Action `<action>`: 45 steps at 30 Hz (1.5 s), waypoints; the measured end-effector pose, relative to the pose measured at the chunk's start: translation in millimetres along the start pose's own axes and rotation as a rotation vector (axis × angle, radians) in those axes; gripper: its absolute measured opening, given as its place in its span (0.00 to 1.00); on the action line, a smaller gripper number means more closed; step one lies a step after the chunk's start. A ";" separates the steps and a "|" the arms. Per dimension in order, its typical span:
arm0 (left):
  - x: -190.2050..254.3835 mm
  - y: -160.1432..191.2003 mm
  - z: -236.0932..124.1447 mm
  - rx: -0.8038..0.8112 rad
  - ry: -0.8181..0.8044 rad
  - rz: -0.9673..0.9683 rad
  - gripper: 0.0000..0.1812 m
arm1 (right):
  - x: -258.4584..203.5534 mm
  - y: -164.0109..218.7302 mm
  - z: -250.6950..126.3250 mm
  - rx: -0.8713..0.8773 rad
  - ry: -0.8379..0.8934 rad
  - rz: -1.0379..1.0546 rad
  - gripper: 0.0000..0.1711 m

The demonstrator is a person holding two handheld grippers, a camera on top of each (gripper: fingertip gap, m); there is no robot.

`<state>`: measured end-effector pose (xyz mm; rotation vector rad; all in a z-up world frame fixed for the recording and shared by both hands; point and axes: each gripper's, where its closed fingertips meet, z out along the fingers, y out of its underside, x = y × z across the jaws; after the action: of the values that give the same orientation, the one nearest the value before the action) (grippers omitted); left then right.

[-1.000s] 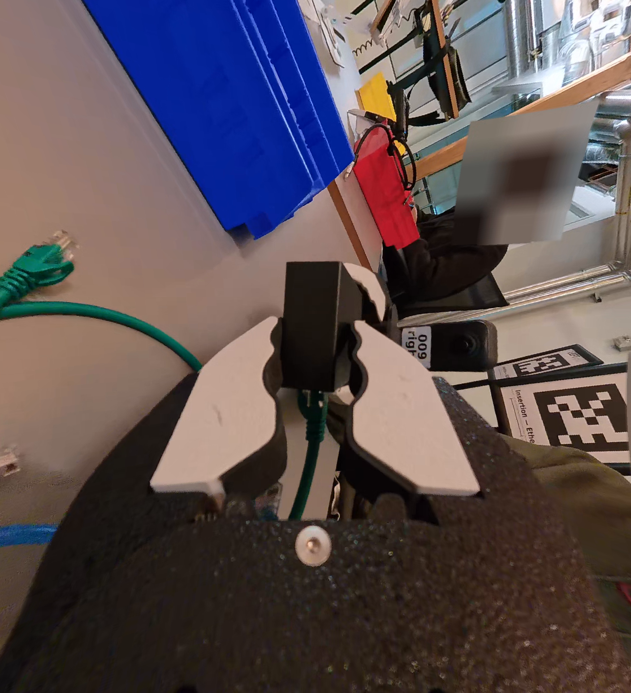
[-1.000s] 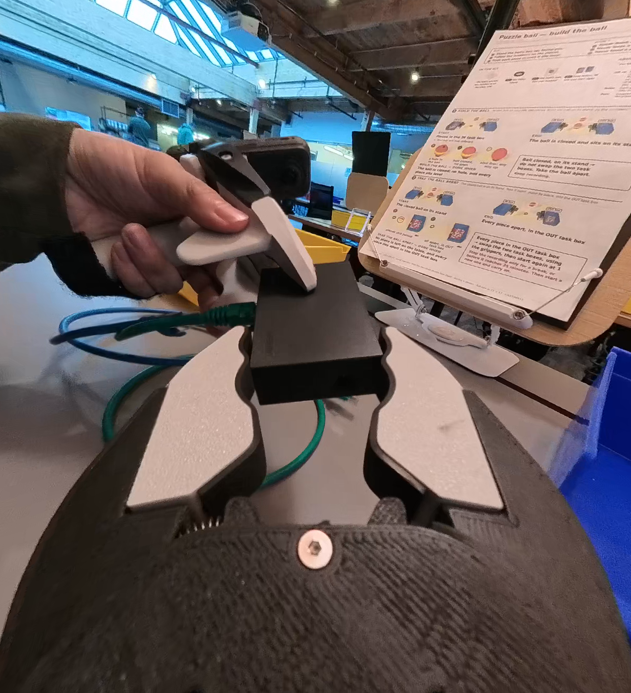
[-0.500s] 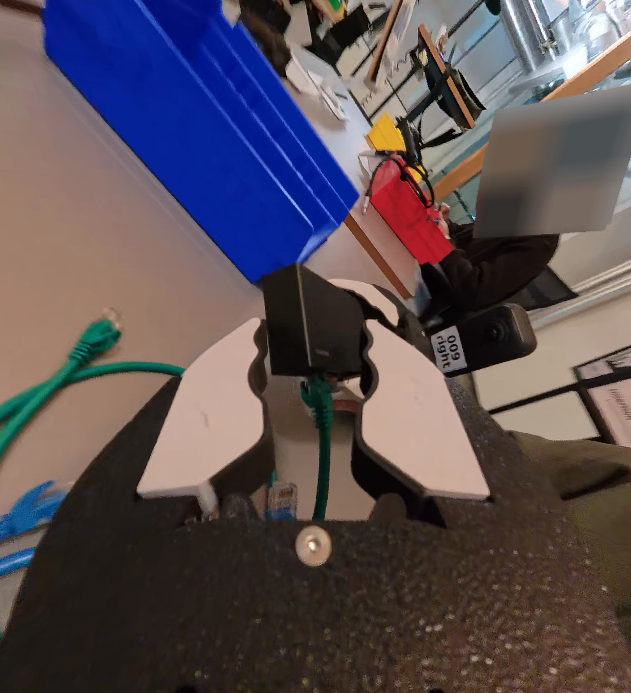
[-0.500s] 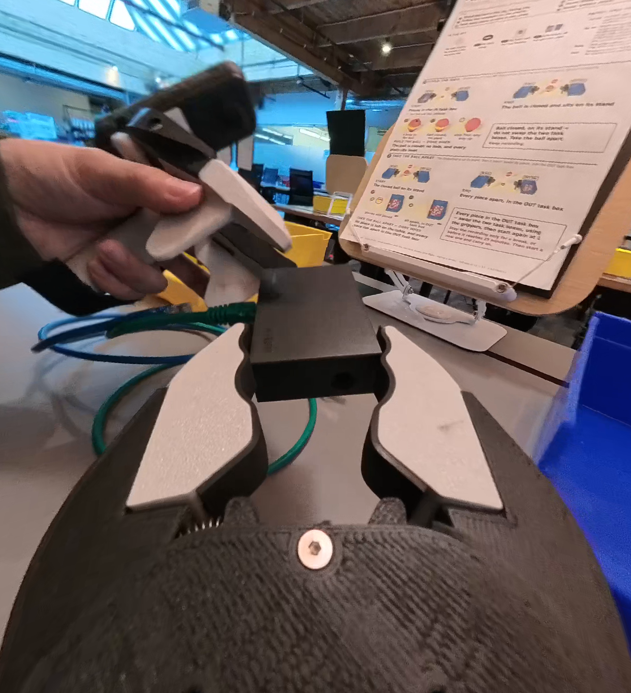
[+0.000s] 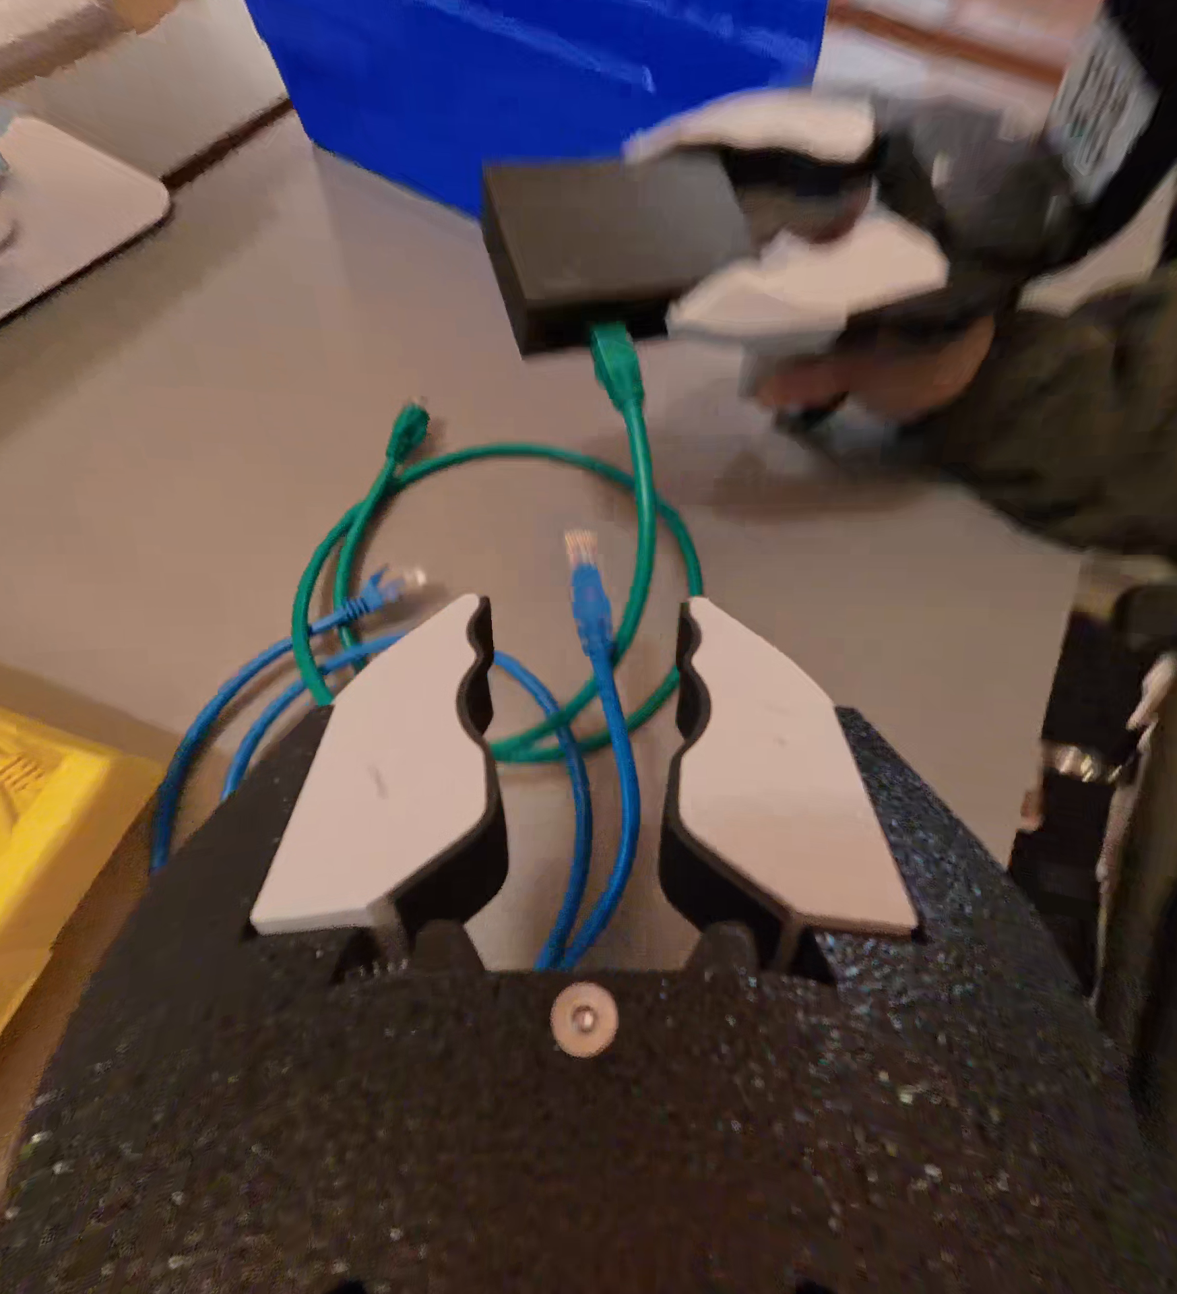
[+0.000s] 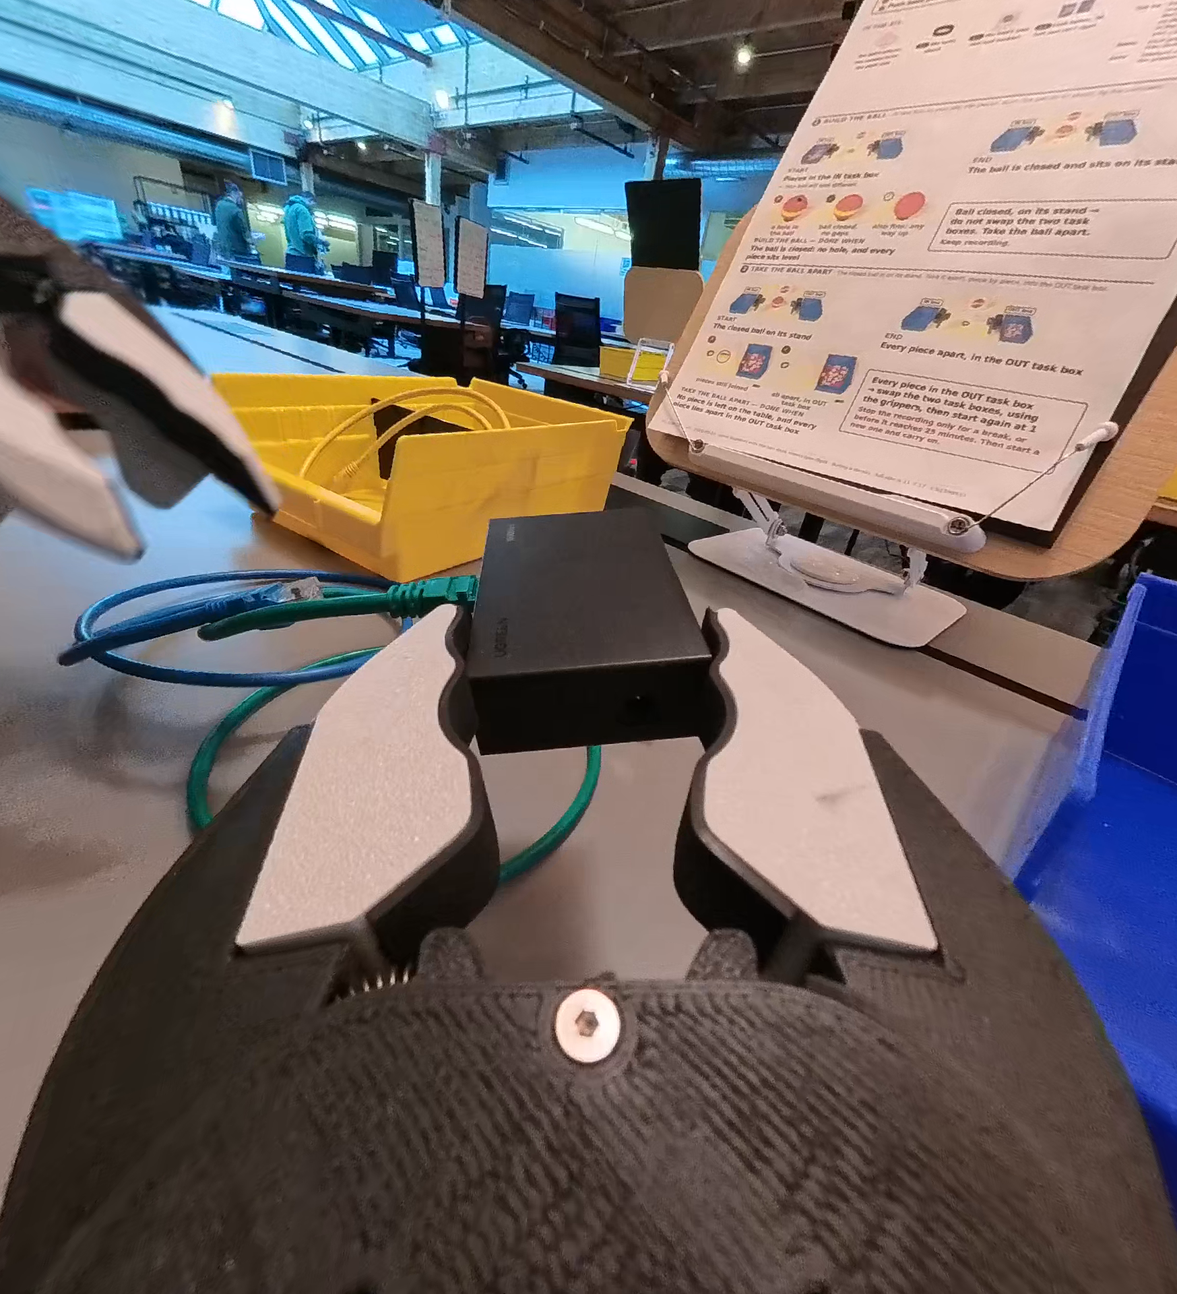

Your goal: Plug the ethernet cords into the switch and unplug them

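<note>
Cord tangle (image 5: 571, 700) (blue, green) before switch (image 5: 606, 238)

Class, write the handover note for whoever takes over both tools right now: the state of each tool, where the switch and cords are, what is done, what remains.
Right tool: shut on the black switch, held off the table.
Left tool: open, empty, hovering above the loose cords.
Green cord: one end plugged into the switch, the other end loose on the table.
Blue cord: both ends unplugged, lying between the left tool's fingers.
Done: one green plug inserted.
Left: plug in the remaining ends, then unplug all.
</note>
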<state>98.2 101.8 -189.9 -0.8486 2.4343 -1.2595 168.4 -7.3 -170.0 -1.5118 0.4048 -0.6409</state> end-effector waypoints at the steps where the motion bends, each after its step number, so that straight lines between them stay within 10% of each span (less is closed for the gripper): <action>1: 3.3 12.9 0.2 -0.053 -0.029 0.037 0.25 | 0.5 -0.3 -0.2 0.002 0.005 0.000 0.37; 16: 5.3 42.0 11.1 -0.133 -0.138 0.003 0.04 | -2.3 -0.7 -0.5 0.006 -0.006 -0.016 0.37; 45: -6.6 -16.2 41.2 -0.315 -0.241 0.016 0.02 | 2.5 -1.9 -1.1 0.017 0.022 -0.006 0.37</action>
<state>129.4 71.7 -201.0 -0.9943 2.4668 -0.7266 169.4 -9.6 -167.8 -1.4918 0.4107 -0.6651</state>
